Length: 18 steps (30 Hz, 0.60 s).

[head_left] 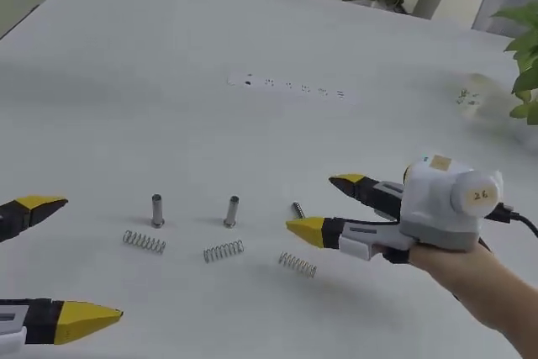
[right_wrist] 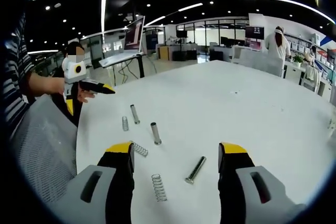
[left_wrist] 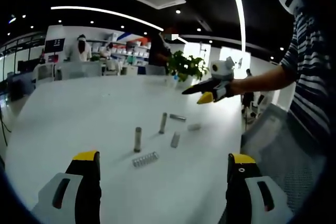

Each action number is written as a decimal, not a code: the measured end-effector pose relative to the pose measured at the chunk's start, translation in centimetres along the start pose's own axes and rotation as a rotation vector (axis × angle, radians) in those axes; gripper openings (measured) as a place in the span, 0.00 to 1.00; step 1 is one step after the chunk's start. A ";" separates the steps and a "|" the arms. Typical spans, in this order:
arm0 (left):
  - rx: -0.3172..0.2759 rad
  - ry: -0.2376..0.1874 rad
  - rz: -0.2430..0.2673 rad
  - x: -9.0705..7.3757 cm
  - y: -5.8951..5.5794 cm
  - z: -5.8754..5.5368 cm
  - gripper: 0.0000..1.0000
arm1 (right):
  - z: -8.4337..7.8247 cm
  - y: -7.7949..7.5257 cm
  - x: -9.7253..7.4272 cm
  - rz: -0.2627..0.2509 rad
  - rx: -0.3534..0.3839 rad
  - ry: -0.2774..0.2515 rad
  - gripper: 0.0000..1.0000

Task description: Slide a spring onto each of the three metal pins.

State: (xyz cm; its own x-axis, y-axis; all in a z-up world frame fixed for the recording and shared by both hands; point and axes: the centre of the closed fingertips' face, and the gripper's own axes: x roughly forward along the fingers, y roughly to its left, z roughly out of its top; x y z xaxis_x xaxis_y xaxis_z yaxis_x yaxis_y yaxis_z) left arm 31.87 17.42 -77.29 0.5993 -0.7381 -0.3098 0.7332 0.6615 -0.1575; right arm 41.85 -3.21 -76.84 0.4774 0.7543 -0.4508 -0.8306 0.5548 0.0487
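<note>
Our right gripper (head_left: 326, 204): jaws spread, empty; tipped pin (head_left: 297, 209) lies on its side just ahead. Our left gripper (head_left: 67, 258): jaws spread, empty, at 9 o'clock of row. Left pin (head_left: 157, 209) and middle pin (head_left: 232, 211) upright, bare. Left spring (head_left: 144, 242), middle spring (head_left: 224, 250), right spring (head_left: 298, 265) loose on table (head_left: 252, 23), each near 6 o'clock of its pin. We judge nothing threaded; all three left, tipped pin likely needs standing.

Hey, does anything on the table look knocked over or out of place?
Yes. The third pin lies on its side just ahead of the open right claw, while the left pin and the middle pin stand upright. It looks tipped over. Nothing else looks spilled or damaged.
</note>
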 end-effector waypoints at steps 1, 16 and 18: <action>-0.001 0.000 0.001 0.0 0.0 0.0 0.98 | 0.0 -0.2 0.1 0.000 0.005 0.007 0.63; -0.003 0.012 0.014 -0.5 0.5 -0.2 0.97 | -0.9 -2.7 2.1 -0.048 0.121 0.148 0.36; -0.001 0.014 0.013 -0.5 0.4 -0.3 0.97 | -1.5 -2.9 2.4 -0.051 0.137 0.175 0.35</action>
State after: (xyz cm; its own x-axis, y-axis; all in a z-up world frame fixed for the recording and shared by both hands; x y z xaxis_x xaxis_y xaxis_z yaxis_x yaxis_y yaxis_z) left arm 31.78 18.04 -77.44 0.6043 -0.7275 -0.3248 0.7252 0.6711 -0.1539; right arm 44.97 -3.56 -79.40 0.4510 0.6584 -0.6026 -0.7541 0.6422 0.1372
